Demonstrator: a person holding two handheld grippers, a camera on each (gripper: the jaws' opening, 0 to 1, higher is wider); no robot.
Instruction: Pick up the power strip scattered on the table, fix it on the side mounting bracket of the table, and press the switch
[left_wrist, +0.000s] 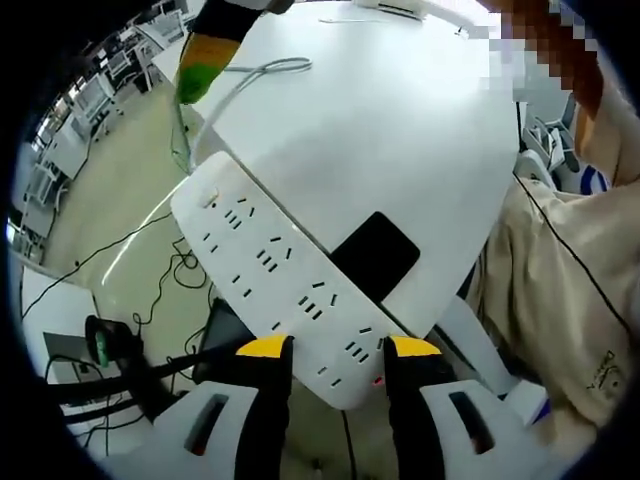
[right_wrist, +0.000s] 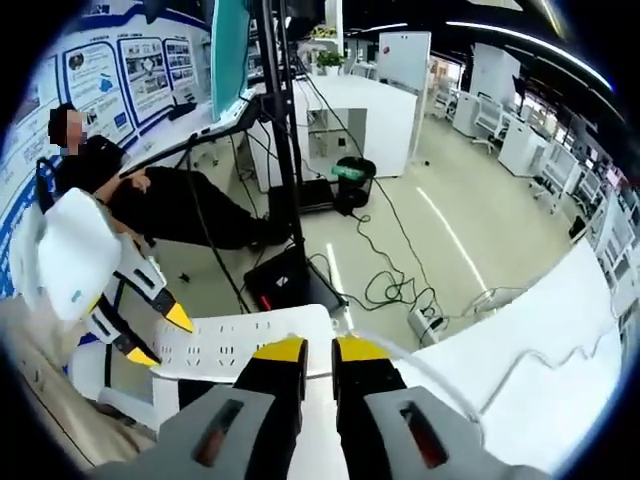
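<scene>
The white power strip lies slantwise along the edge of the white table. Its near end, with a small red switch, sits between the yellow-tipped jaws of my left gripper, which is shut on it. The right gripper view shows the strip with the left gripper on its end. My right gripper has its jaws nearly together on the strip's white cable. It shows in the left gripper view as a yellow-green tip beside the looped cable.
A black rectangle lies on the table next to the strip. A person's beige clothing is close on one side. Below the table edge, cables trail over the floor near a black bin. A seated person is further off.
</scene>
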